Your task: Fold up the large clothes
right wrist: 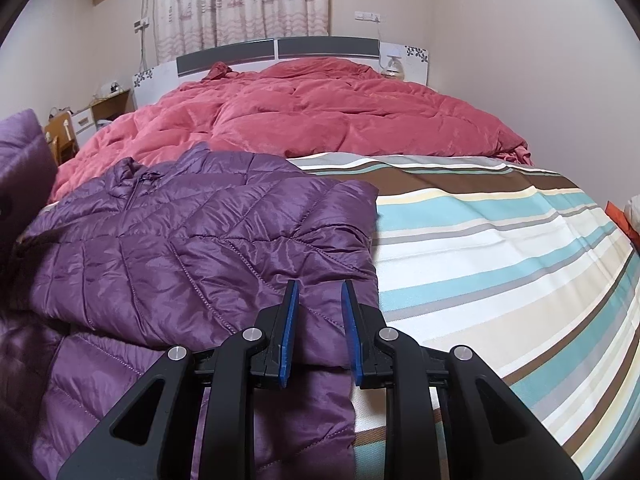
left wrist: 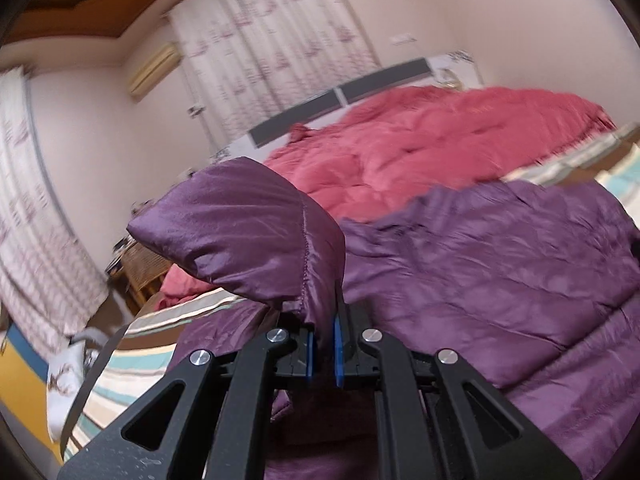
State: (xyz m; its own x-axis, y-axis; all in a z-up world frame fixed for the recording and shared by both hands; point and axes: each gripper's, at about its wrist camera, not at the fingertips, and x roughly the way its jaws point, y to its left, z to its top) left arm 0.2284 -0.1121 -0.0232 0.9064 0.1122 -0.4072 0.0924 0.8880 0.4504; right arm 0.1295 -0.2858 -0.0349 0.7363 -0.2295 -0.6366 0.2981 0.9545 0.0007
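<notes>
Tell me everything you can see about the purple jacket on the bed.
The purple jacket is a shiny quilted puffer with stitched diamond seams, a front zipper and a collar toward the red quilt. It lies spread on the striped sheet, one part already folded over the body. The left tool is shut on a lifted sleeve end. The right tool hangs open above its edge.

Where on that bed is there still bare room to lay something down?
The striped sheet lies bare between the purple jacket on one side and the red duvet behind. The jacket's side is crowded: the left claw pinches a lifted fold, and the open right claw hovers at its edge.
</notes>
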